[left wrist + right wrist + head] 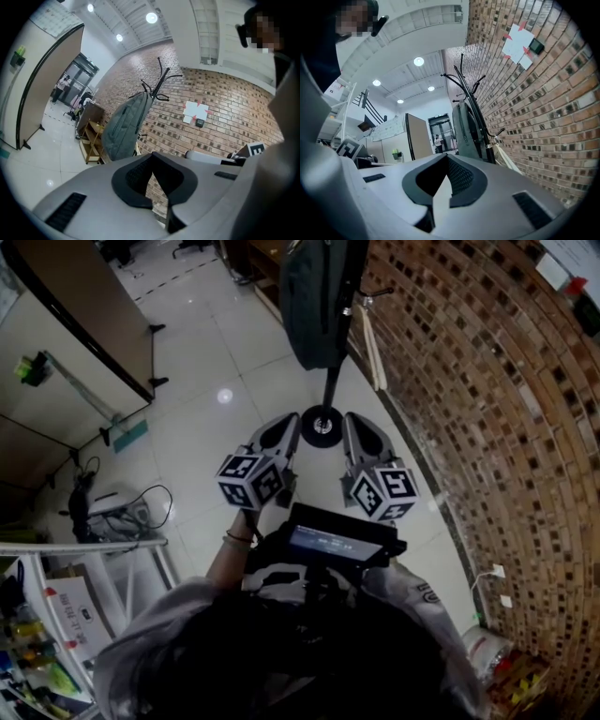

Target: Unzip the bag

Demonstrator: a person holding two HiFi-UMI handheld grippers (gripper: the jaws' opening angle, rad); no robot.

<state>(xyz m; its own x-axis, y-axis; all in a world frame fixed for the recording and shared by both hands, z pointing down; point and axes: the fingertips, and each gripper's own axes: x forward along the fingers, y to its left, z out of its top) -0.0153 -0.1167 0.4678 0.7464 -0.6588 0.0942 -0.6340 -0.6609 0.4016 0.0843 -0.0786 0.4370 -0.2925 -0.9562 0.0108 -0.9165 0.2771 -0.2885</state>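
A grey-green bag (314, 301) hangs from a black coat stand (322, 425) close to the brick wall, with its zips closed as far as I can see. It shows ahead in the left gripper view (123, 126) and in the right gripper view (465, 131). My left gripper (289, 420) and right gripper (354, 420) are held side by side, level, pointing at the stand. Both are short of the bag and touch nothing. The left gripper's (152, 157) jaws are shut and empty. So are the right gripper's (446, 157) jaws.
A brick wall (487, 427) runs along the right. A pale stick (373, 343) leans against it beside the stand. A wooden shelf (91, 140) stands behind the bag. A partition board (89, 306) is at the left, with cables (122, 507) and a rack (56, 615) near me.
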